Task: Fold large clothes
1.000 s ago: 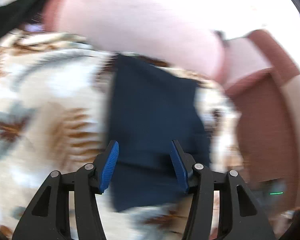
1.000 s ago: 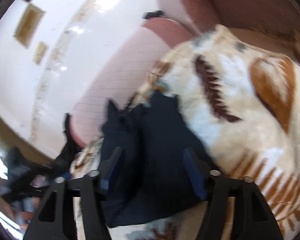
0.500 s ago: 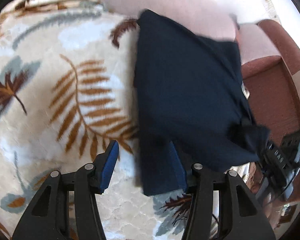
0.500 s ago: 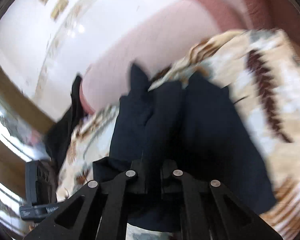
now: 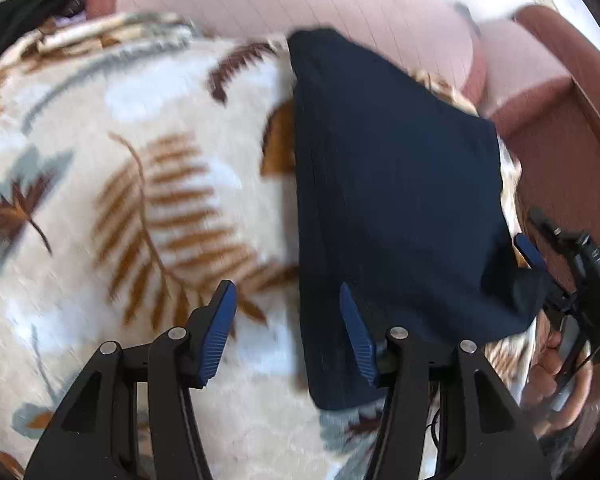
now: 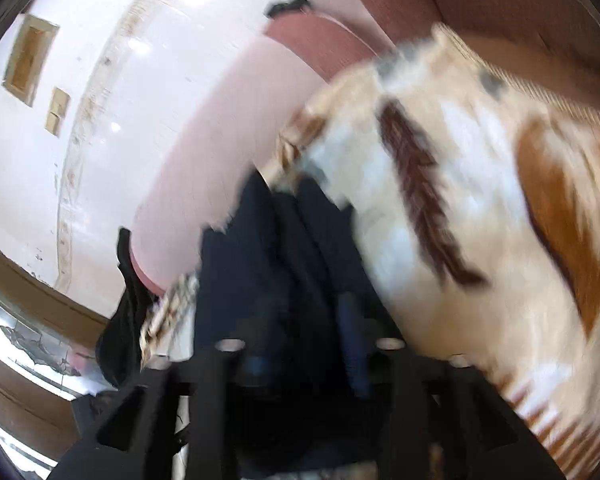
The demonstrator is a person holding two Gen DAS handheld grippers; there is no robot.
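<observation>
A dark navy garment (image 5: pixel 396 184) lies folded into a long panel on a leaf-patterned blanket (image 5: pixel 140 200). My left gripper (image 5: pixel 286 296) hangs open over the garment's left edge. One blue pad is above the blanket and the other above the cloth, and neither presses on anything. In the blurred right wrist view my right gripper (image 6: pixel 300 340) sits at the garment's (image 6: pixel 284 264) bunched near end. Its jaws are opening, with dark cloth lying between them. The right gripper's fingers (image 5: pixel 530 252) also show at the garment's right corner in the left wrist view.
The blanket covers a sofa with a pink back cushion (image 5: pixel 300 4) and a brown armrest (image 5: pixel 560 152). A person's hand (image 5: pixel 552 364) holds the right tool. Another black cloth (image 6: pixel 128 312) hangs over the sofa's far end.
My right gripper was clamped shut on the navy cloth half a second ago; its jaws now stand apart. The left gripper has sunk closer to the garment's left edge, still open.
</observation>
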